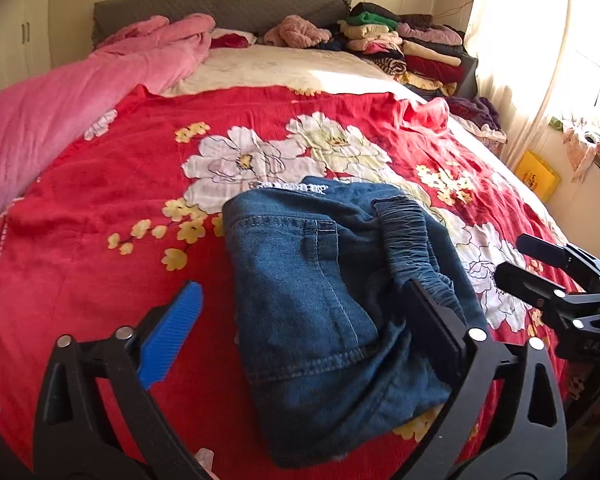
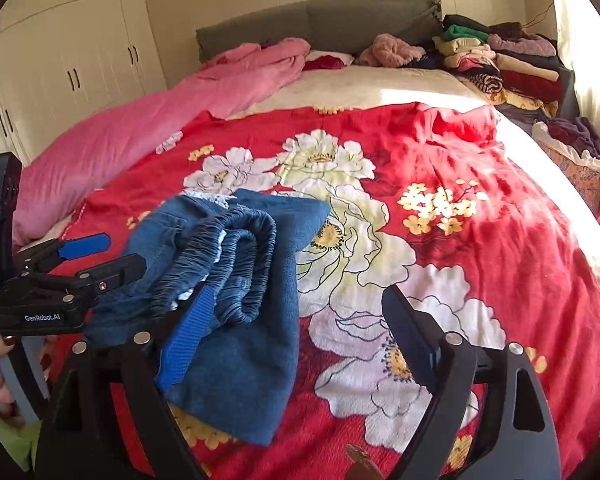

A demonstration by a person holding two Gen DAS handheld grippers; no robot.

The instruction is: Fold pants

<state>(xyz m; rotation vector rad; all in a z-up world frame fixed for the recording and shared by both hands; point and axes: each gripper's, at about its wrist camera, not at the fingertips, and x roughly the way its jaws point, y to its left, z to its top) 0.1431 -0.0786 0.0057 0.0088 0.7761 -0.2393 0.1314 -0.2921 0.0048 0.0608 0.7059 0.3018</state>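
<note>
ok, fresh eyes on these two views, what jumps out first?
The red floral blanket covering the bed, with folded jeans lying near its front edge. Both tools are open: the left tool straddles the jeans, the right tool has one finger over their elastic waistband. A clothes pile sits by the headboard's right end.

Bed (image 1: 260, 68) under red floral blanket (image 1: 100, 208), folded denim pants (image 1: 320, 300) on it, pink quilt (image 1: 60, 104), stacked clothes (image 1: 400, 48) near headboard

"GenRobot.AI" in white on black body of left tongs (image 2: 104, 254), right wrist view; "DAS" faintly on right tongs (image 1: 516, 256) body, left wrist view
</note>
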